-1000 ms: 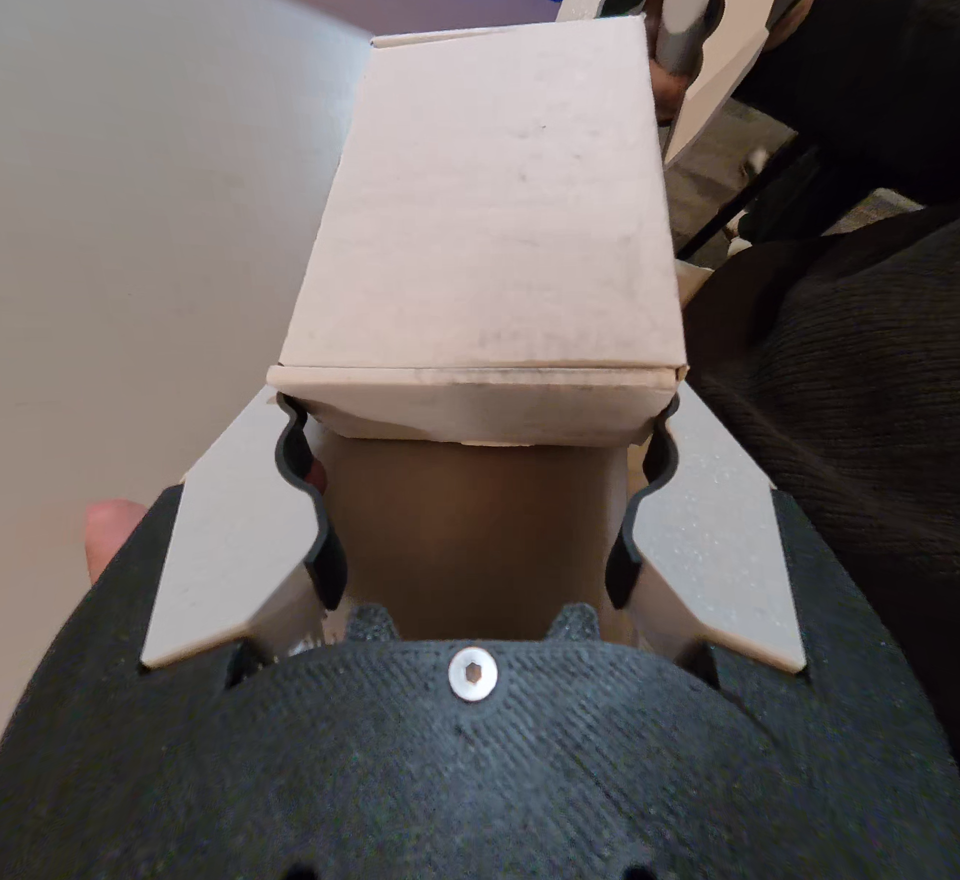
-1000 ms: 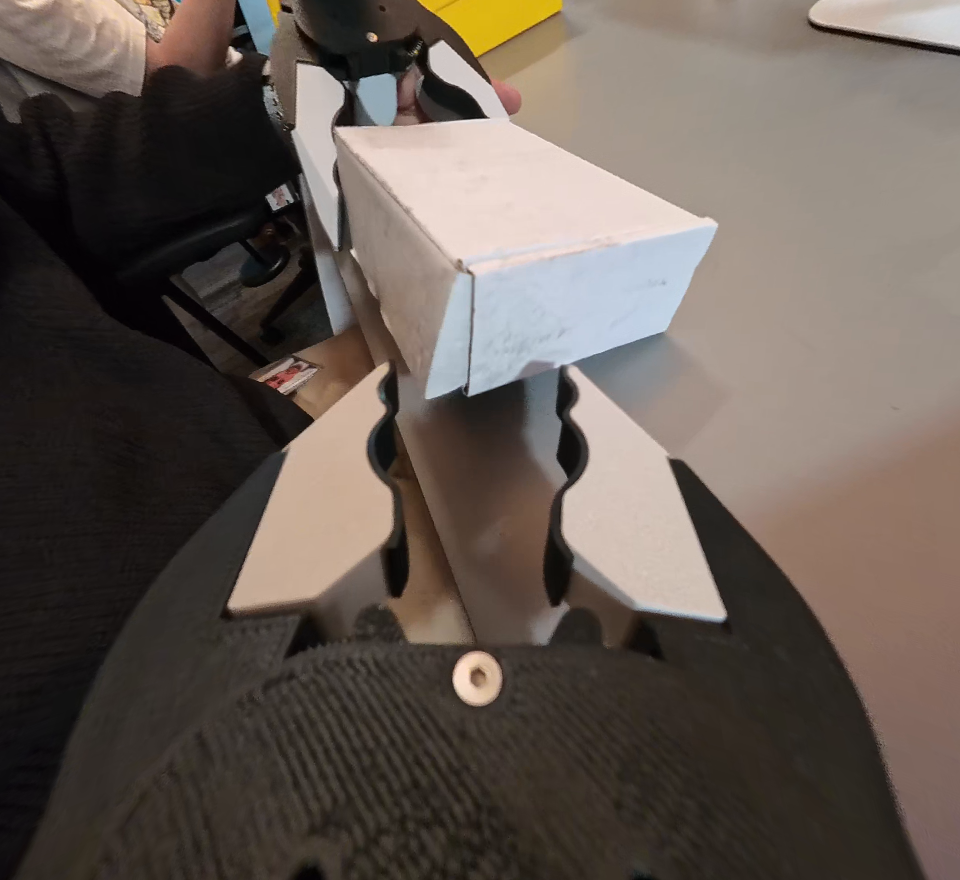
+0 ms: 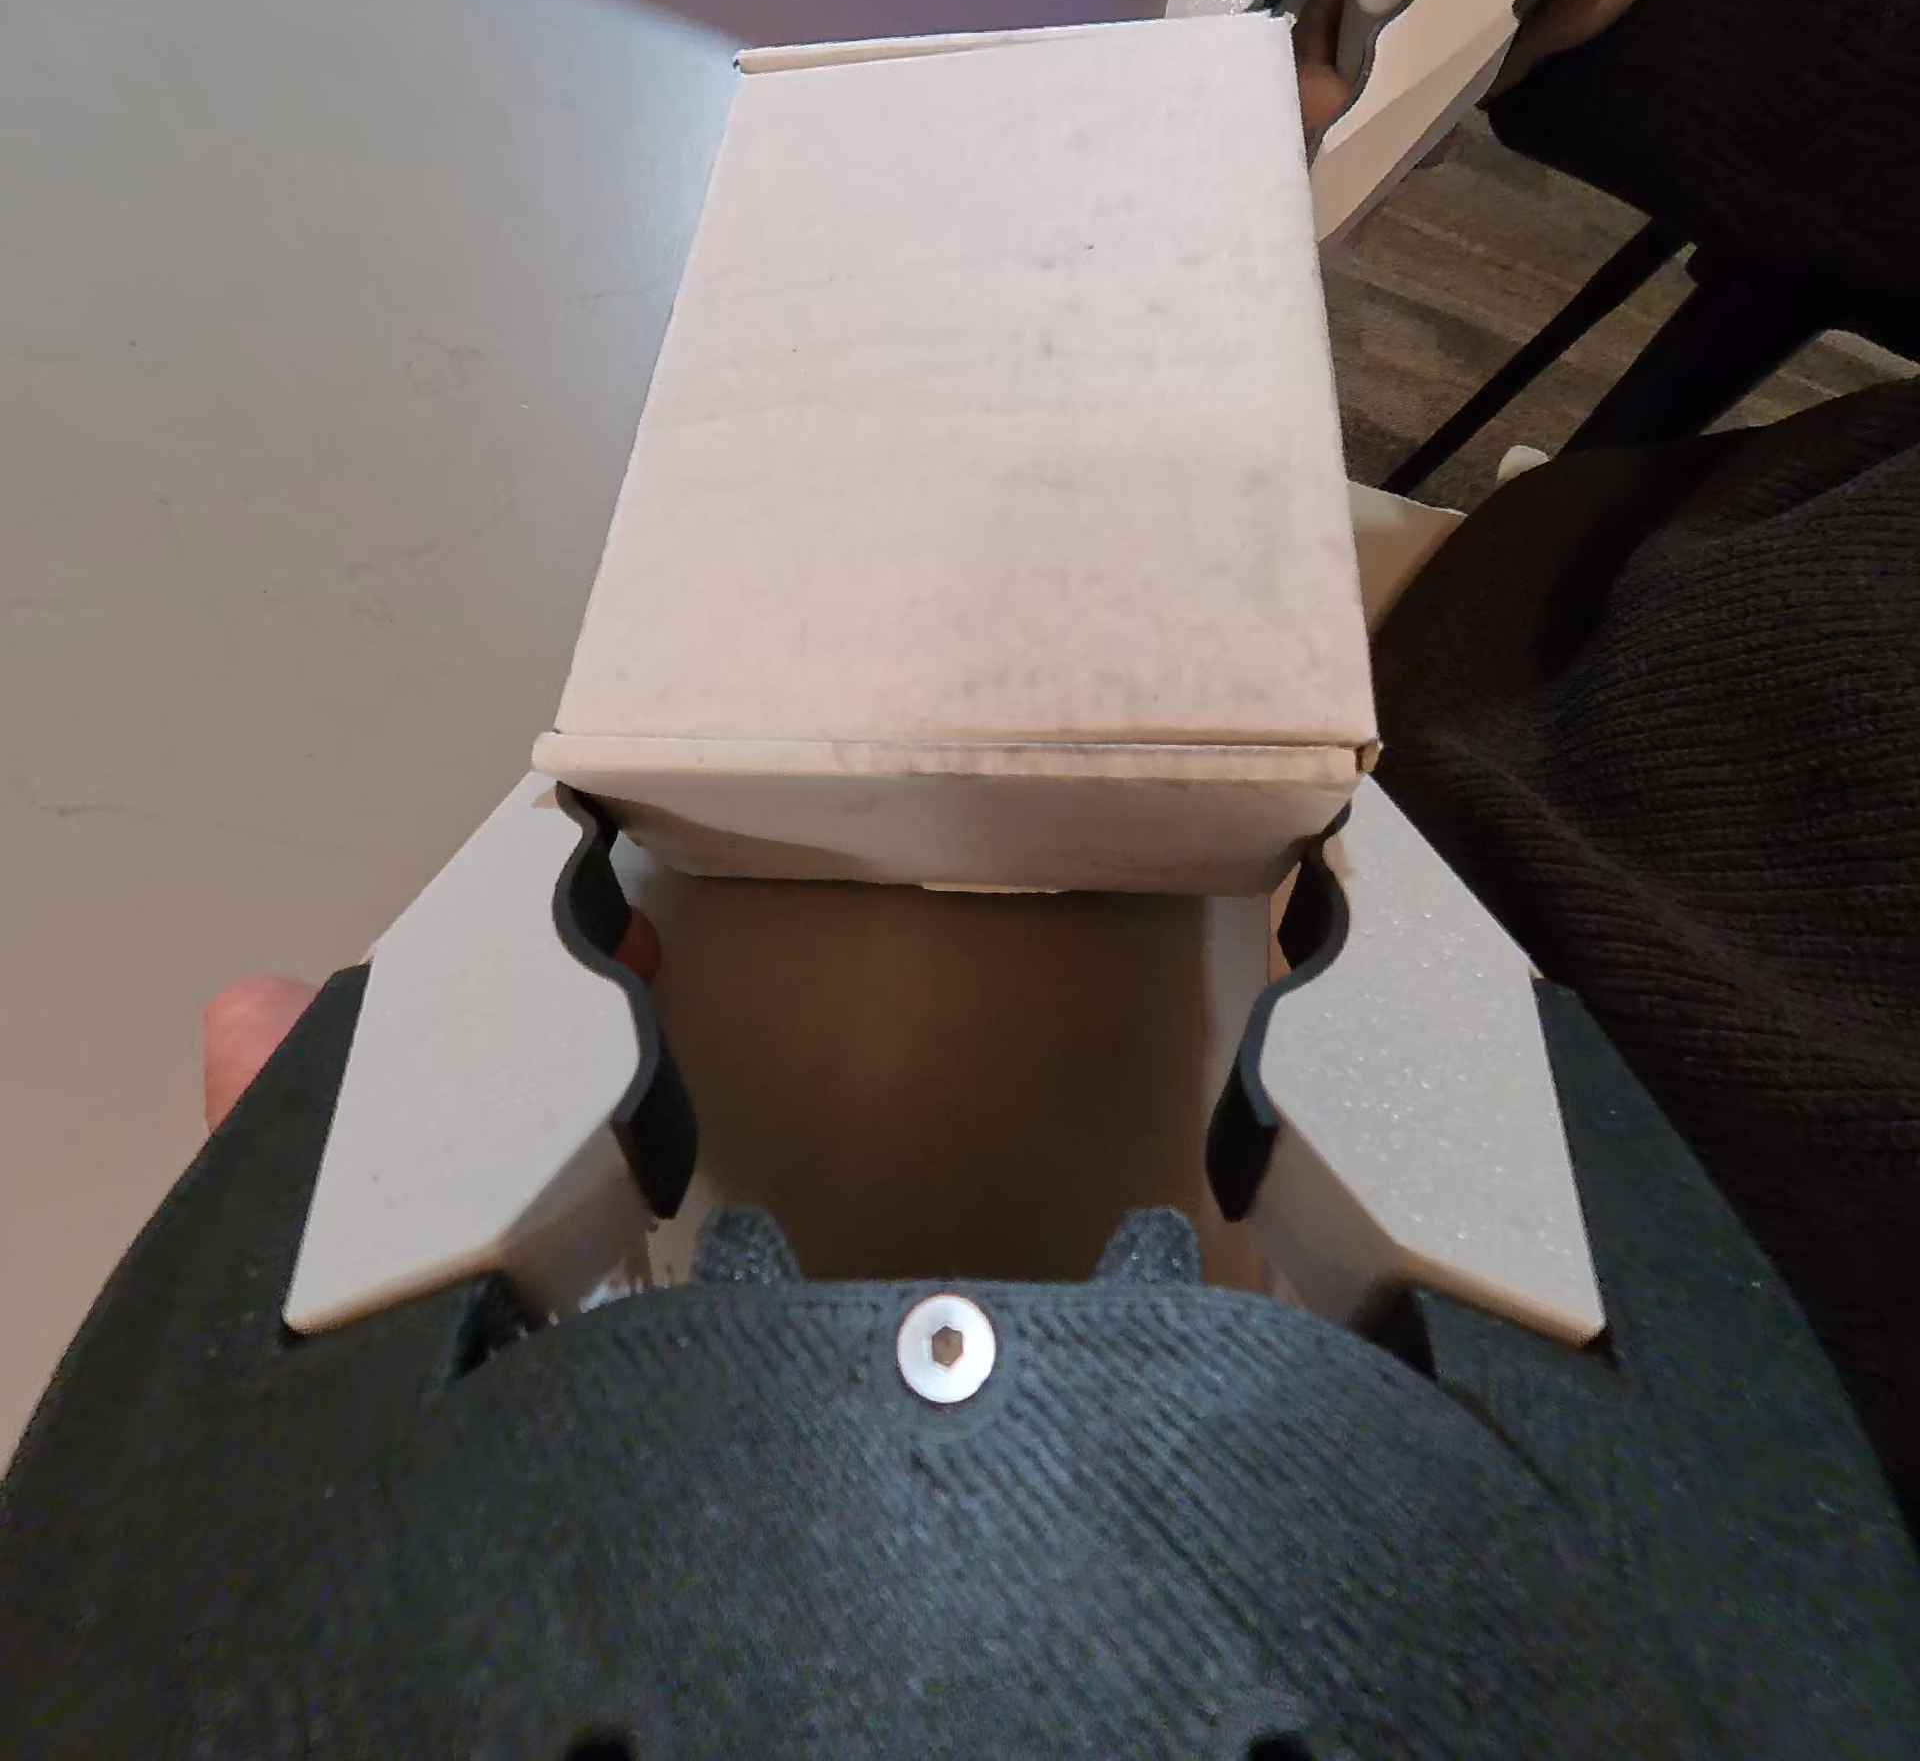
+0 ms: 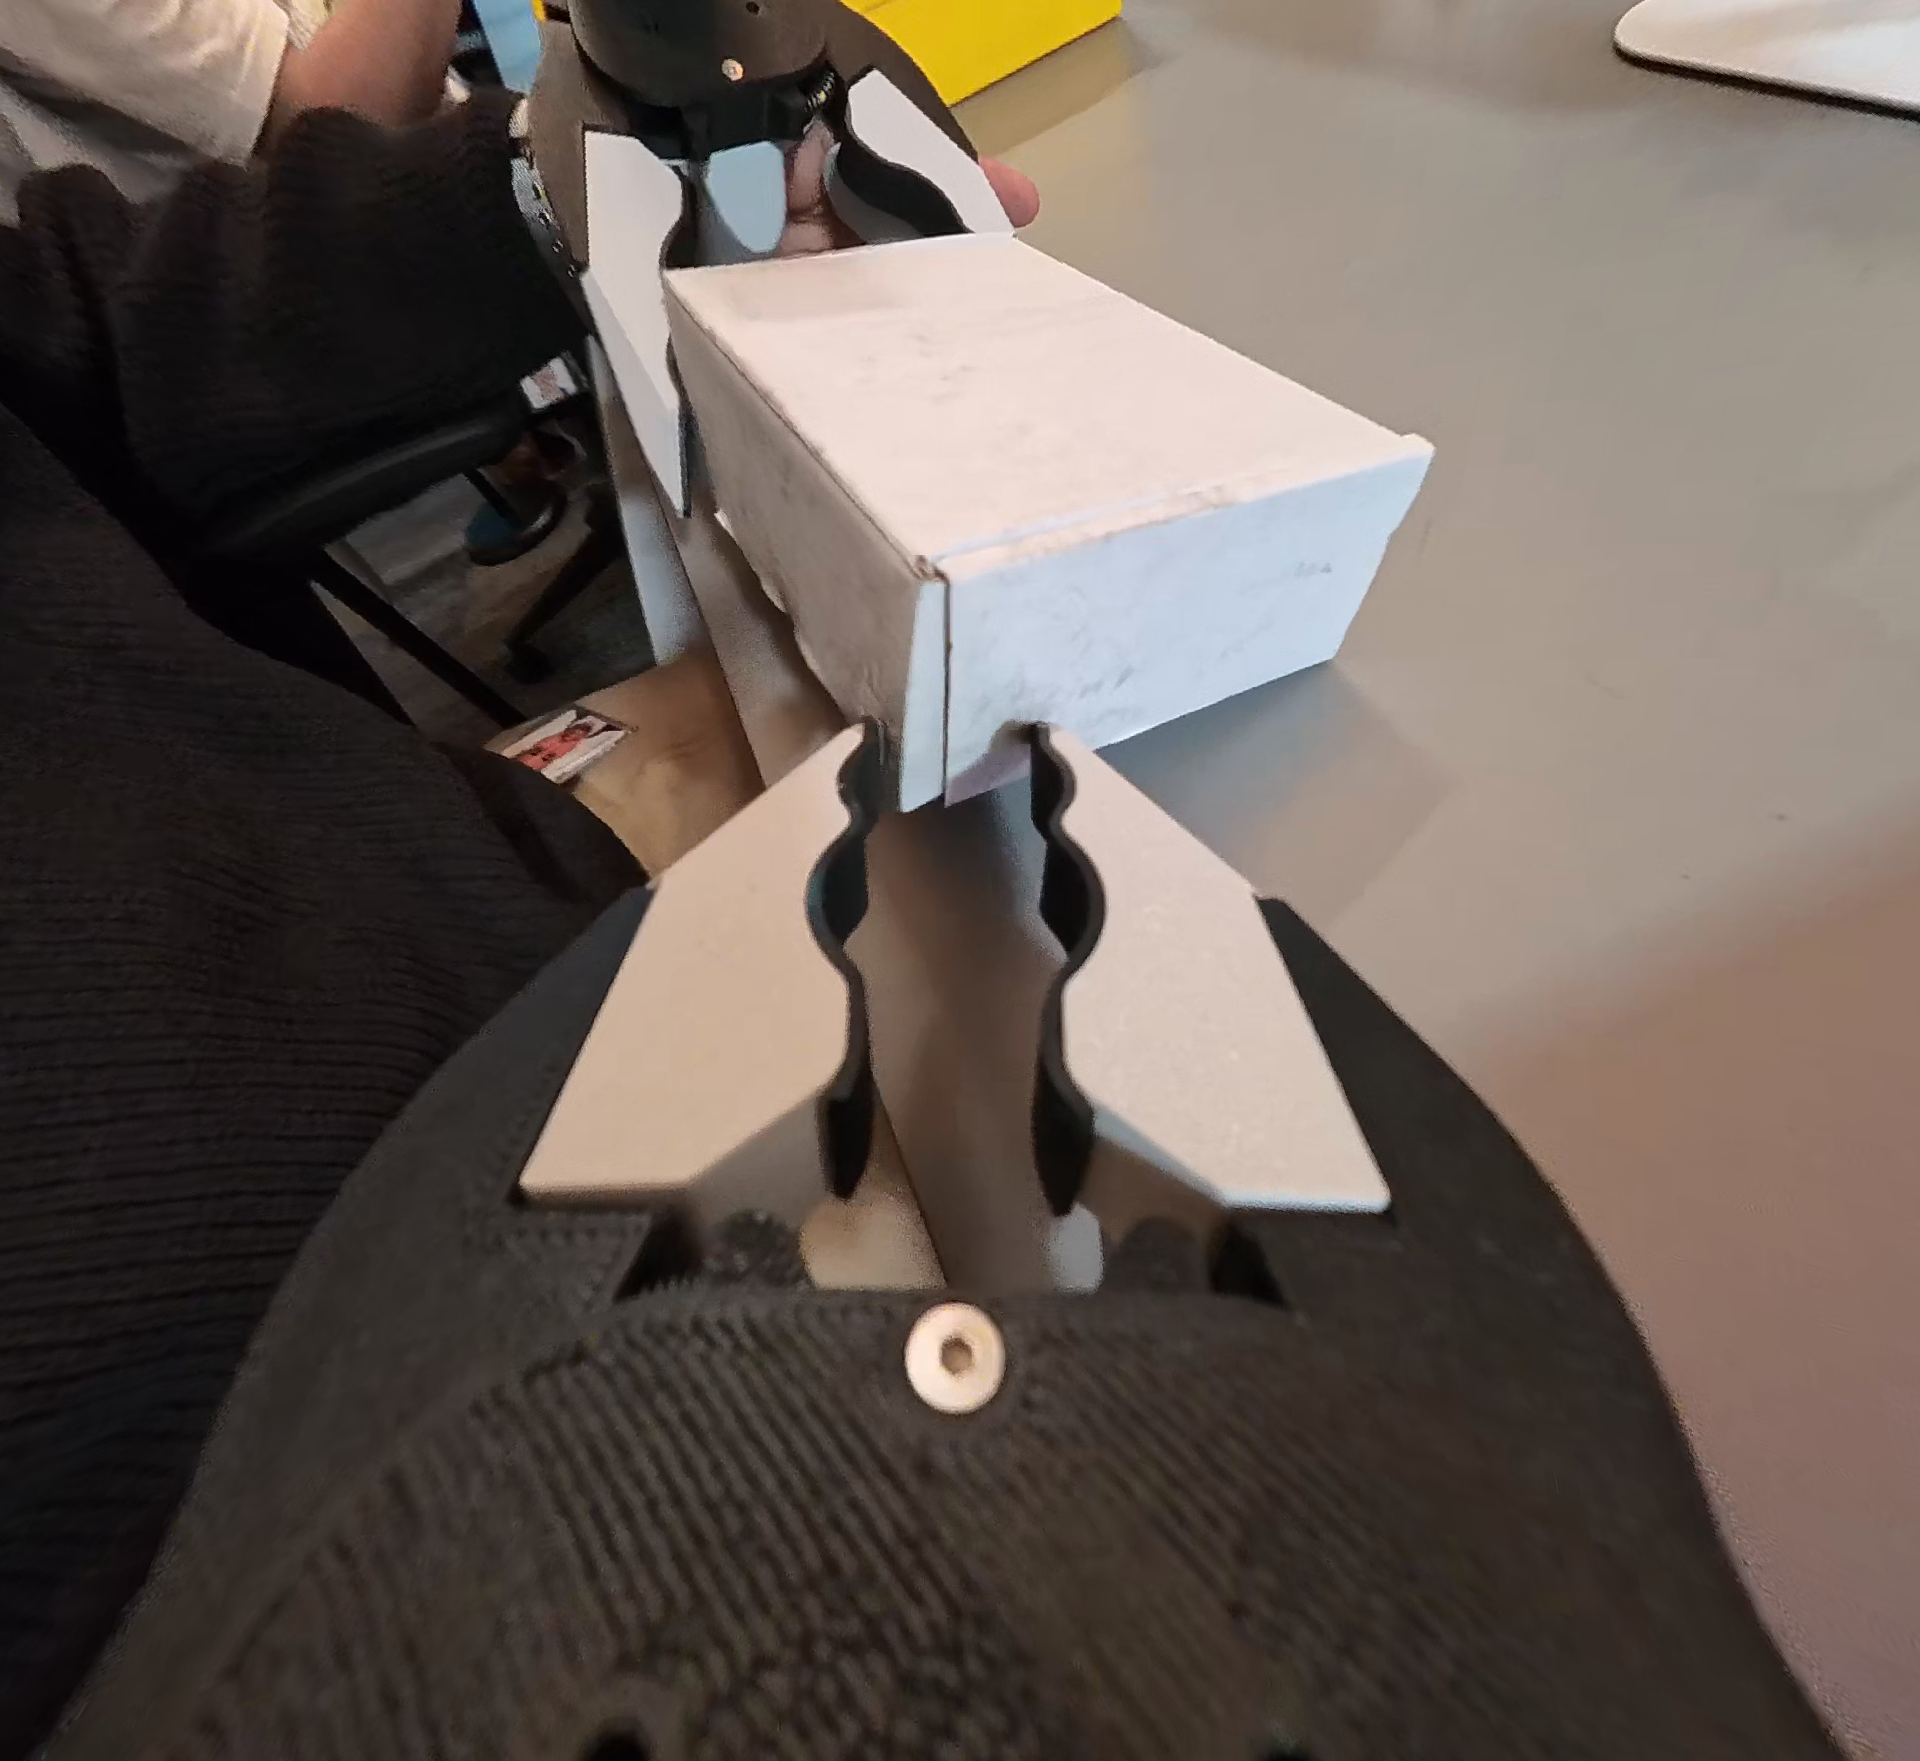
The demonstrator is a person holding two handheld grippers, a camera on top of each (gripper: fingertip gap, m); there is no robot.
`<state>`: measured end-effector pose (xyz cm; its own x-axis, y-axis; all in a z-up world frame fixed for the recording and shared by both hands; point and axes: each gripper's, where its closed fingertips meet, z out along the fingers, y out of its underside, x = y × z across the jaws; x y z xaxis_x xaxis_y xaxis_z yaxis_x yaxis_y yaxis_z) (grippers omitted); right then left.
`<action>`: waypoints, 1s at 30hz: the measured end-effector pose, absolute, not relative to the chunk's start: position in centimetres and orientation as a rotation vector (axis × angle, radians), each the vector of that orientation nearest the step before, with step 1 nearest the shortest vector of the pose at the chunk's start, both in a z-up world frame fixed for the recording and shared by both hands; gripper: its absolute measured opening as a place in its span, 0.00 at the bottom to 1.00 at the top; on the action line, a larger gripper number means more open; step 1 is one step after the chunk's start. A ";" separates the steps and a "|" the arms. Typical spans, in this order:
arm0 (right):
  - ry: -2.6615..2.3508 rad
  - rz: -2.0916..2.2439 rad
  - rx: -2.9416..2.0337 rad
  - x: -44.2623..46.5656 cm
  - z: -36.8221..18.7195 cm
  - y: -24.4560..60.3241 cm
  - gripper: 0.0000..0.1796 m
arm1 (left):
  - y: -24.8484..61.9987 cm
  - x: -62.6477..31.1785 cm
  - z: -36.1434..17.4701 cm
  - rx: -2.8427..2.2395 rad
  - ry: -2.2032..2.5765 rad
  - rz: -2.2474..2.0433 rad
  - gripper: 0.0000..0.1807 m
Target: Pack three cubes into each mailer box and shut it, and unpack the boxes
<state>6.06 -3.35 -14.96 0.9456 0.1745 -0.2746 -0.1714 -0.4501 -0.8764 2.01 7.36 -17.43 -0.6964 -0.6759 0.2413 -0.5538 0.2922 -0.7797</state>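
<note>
So the white mailer box (image 3: pixel 977 423) is shut and sitting at the near edge of the grey worktop (image 3: pixel 291 423), lid down flat. My left tool (image 3: pixel 951 864) is spread wide and clamped across one short end of the box, tips pressing on both corners. A second ago my right tool (image 4: pixel 951 766) sat just short of the other end; now it's moved in and its tips straddle the bottom corner there, touching the cardboard. The gap between its fingers looks much the same as before, so I'd call it parted and hugging that corner, not a proper squeeze.

My read: the box is now pinned from both ends, so I'm set to either press the front flap home or pop it open to unpack. Can't see any cubes, lid hides the inside.
</note>
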 end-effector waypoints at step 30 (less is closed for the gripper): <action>0.042 0.686 -2.014 5.1 -15.2 -1.8 0.68 | 6.6 0.5 -17.0 -1.099 2.504 -1.490 0.71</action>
